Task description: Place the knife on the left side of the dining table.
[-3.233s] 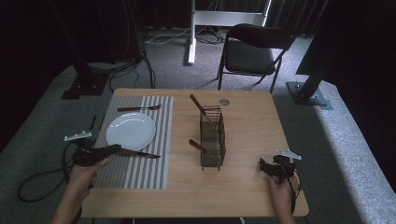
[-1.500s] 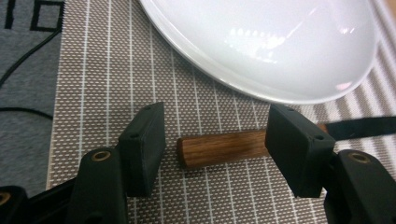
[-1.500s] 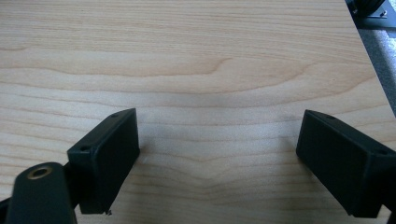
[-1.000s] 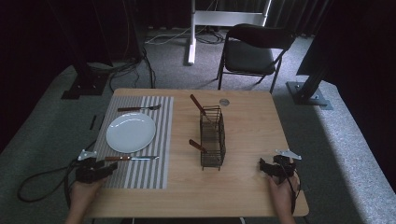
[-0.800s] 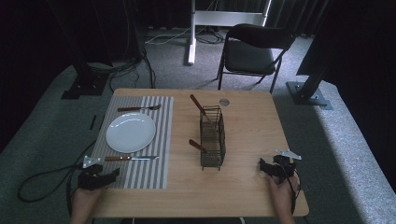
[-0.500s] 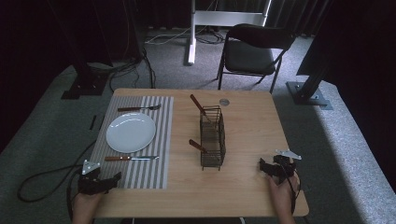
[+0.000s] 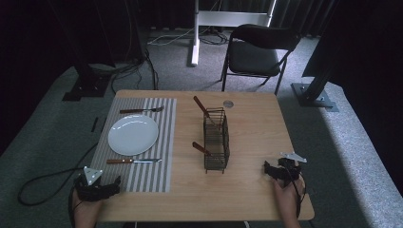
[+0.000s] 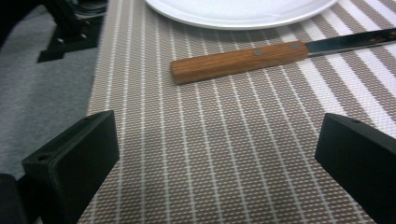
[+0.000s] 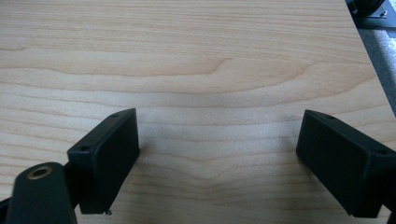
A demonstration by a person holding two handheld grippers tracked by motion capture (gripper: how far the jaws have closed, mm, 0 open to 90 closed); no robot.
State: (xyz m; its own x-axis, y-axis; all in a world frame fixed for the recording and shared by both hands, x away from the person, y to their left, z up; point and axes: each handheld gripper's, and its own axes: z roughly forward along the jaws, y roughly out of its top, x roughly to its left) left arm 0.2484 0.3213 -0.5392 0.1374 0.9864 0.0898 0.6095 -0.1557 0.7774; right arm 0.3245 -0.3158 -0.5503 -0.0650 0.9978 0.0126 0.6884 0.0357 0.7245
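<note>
Wire basket [image 7: 216, 140] holds two wooden-handled utensils [image 7: 202, 148]; left gripper [image 7: 113, 187] and right gripper [image 7: 267, 169] both released.

On the table [image 7: 252, 199], the placemat [image 7: 138, 175] covers the left side. The plate [image 7: 133, 134] sits on it, the fork [image 7: 141, 110] behind, the knife [image 7: 133, 161] in front. The wire basket [image 7: 216, 140] stands mid-table, holding two utensils [image 7: 201, 148]. A chair [image 7: 259, 50] waits behind.

Wooden table [image 7: 252, 142] carries a striped placemat [image 7: 164, 142] bearing a white plate [image 7: 133, 134], a fork [image 7: 141, 110] beyond it and a wooden-handled knife [image 8: 243, 59] nearer. A wire basket [image 7: 216, 140] stands mid-table, holding what appear to be two wooden-handled utensils. Black chair [image 7: 259, 47] behind.
</note>
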